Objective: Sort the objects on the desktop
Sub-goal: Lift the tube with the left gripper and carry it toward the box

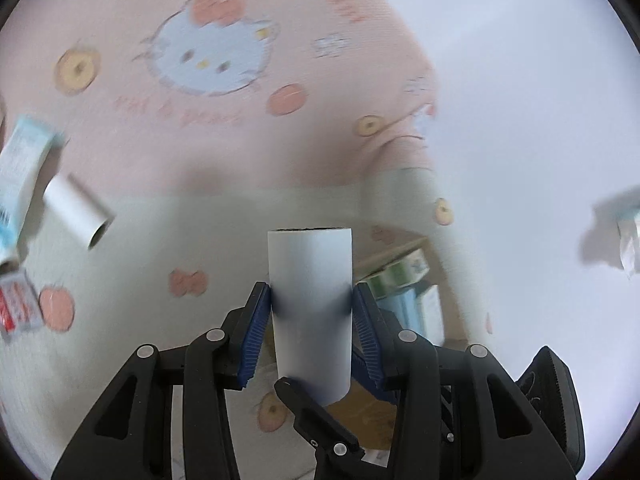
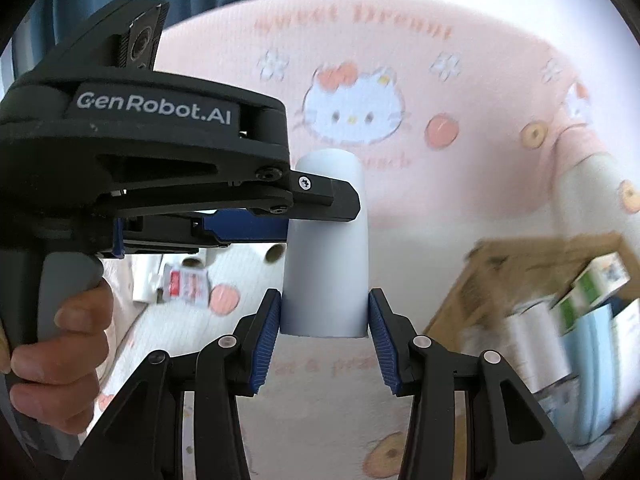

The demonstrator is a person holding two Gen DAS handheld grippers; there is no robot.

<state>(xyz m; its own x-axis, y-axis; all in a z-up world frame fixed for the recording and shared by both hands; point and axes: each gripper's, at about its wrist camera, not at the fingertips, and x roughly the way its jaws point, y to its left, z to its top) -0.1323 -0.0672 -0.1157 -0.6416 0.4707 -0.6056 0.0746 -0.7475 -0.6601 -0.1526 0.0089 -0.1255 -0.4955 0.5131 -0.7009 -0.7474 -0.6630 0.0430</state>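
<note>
Roll [image 1: 310,292] clamped between both grippers' blue pads [image 2: 267,336].

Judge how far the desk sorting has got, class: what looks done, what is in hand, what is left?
Done: the wooden box already holds several cartons and rolls.
In hand: one white roll is gripped by both the left gripper and the right gripper, raised above the pink cartoon cloth.
Left: another white roll, a blue and white carton and a red packet lie on the cloth.

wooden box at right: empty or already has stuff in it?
Already holding items. The wooden box contains a green-and-white carton, a white roll and a light blue pack; how full, cannot tell.
</note>
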